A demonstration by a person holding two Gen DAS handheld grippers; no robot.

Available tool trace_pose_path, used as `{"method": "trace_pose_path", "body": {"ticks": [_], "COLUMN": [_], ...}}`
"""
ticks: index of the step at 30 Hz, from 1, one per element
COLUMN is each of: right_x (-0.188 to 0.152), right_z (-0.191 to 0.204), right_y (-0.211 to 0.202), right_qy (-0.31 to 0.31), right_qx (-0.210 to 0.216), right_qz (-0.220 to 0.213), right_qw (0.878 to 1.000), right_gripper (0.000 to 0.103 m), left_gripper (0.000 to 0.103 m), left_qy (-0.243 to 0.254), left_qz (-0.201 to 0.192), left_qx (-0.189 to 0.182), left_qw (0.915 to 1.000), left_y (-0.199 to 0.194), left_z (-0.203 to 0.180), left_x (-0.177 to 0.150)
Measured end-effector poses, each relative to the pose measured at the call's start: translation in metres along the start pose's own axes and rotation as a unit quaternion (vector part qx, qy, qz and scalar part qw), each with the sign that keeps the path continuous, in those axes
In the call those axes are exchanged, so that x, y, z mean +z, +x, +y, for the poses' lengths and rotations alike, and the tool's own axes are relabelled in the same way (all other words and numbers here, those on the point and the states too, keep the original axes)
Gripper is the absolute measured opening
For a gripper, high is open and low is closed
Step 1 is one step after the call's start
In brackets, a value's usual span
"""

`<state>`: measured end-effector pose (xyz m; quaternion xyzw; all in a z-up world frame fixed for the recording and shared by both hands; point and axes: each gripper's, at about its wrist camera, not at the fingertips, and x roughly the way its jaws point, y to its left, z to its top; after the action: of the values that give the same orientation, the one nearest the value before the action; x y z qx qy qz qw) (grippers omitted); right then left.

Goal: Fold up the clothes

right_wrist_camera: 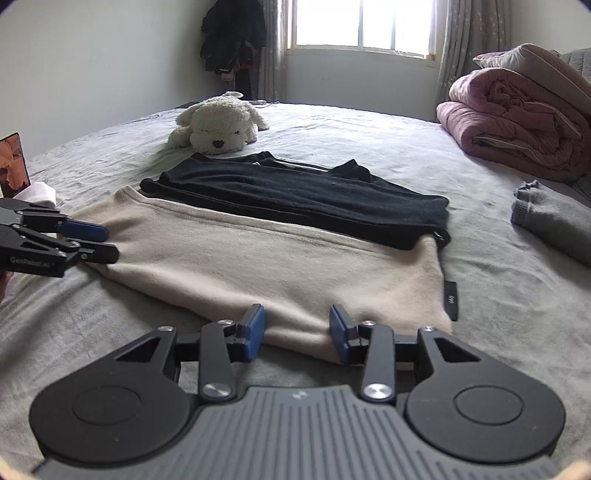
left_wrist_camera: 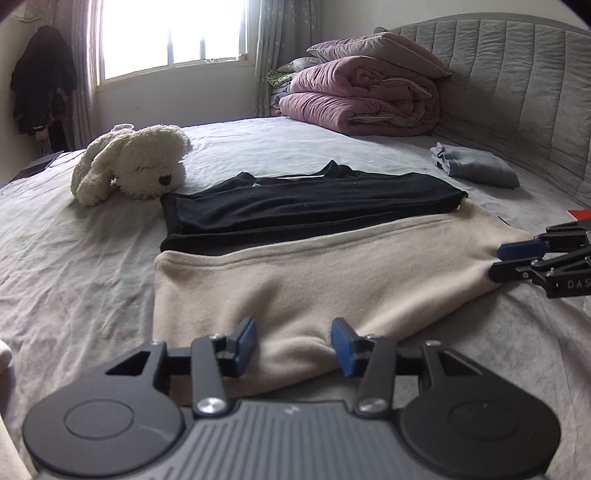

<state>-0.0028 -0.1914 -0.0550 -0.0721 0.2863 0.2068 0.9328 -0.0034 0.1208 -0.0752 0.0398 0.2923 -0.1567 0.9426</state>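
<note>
Beige garment [left_wrist_camera: 295, 273], centre frame on bed [left_wrist_camera: 74, 258], black garment [left_wrist_camera: 306, 203] across its far half. Left hand-held gripper [left_wrist_camera: 293, 341] and right hand-held gripper [right_wrist_camera: 297, 328]: jaws apart, empty, at near hem. Risk: lifting hem could slide black garment, spoiling fold.

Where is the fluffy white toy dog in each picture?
Left wrist view: the white toy dog lies upper left on the bed, just left of the black garment.
Right wrist view: the white toy dog lies upper middle, just beyond the black garment.
Shared landmark: the window.
</note>
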Motion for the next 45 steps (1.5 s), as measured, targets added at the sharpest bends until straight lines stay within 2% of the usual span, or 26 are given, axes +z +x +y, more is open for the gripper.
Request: {"method": "trace_pose_path", "body": {"ticks": [4,7,9,13,16,19,21,23,25,29,33,35,40,43,45], "right_x": [-0.008,-0.003,0.002,0.013,0.016,0.013,0.01,0.002,-0.007,-0.024,-0.03,-0.03,-0.028,-0.029,-0.032], "right_z": [-0.025,-0.032,-0.037,-0.052,-0.068,-0.086,-0.098,-0.111,-0.123,-0.136,-0.14,-0.14,-0.143,-0.144,-0.145], "right_y": [-0.01,-0.018,-0.025,-0.035,-0.038,-0.037,-0.036,-0.031,-0.026,-0.015,-0.003,0.002,0.015,0.022,0.025], "right_qy": [0.038,0.063,0.075,0.114,0.163,0.228,0.273,0.327,0.382,0.461,0.496,0.503,0.516,0.528,0.539], "right_qx": [0.003,-0.007,-0.008,-0.002,0.011,0.026,0.036,0.051,0.079,0.141,0.167,0.177,0.191,0.196,0.2], "right_qz": [0.005,0.007,0.004,0.001,0.012,0.039,0.061,0.096,0.122,0.132,0.121,0.114,0.095,0.084,0.079], "right_qw": [0.999,0.998,0.997,0.993,0.986,0.973,0.959,0.939,0.913,0.866,0.843,0.838,0.83,0.822,0.815], "right_gripper": [0.041,0.044,0.044,0.045,0.045,0.045,0.045,0.046,0.046,0.047,0.046,0.045,0.04,0.033,0.019], "left_gripper": [0.049,0.05,0.05,0.05,0.05,0.05,0.051,0.053,0.054,0.057,0.057,0.056,0.053,0.038,0.025], "left_qy": [-0.013,-0.016,-0.029,-0.085,-0.148,-0.228,-0.28,-0.33,-0.376,-0.443,-0.475,-0.484,-0.491,-0.495,-0.49], "left_qz": [0.0,0.011,0.013,0.02,0.039,0.066,0.084,0.107,0.123,0.14,0.126,0.114,0.088,0.077,0.07], "left_qx": [-0.004,0.019,0.021,0.019,0.015,-0.008,-0.03,-0.064,-0.099,-0.146,-0.163,-0.166,-0.162,-0.15,-0.137], "left_qw": [0.9999,0.9996,0.9993,0.996,0.9881,0.9715,0.9557,0.9359,0.9131,0.8734,0.8554,0.8515,0.8516,0.8524,0.8579], "left_y": [-0.013,-0.02,-0.024,-0.03,-0.029,-0.027,-0.026,-0.024,-0.022,-0.015,-0.003,0.002,0.015,0.021,0.024], "left_z": [0.012,0.018,0.023,0.04,0.059,0.083,0.098,0.112,0.125,0.136,0.131,0.127,0.119,0.115,0.111], "left_x": [-0.006,-0.004,-0.001,0.006,0.008,0.005,0.002,-0.003,-0.011,-0.026,-0.034,-0.035,-0.031,-0.03,-0.029]}}
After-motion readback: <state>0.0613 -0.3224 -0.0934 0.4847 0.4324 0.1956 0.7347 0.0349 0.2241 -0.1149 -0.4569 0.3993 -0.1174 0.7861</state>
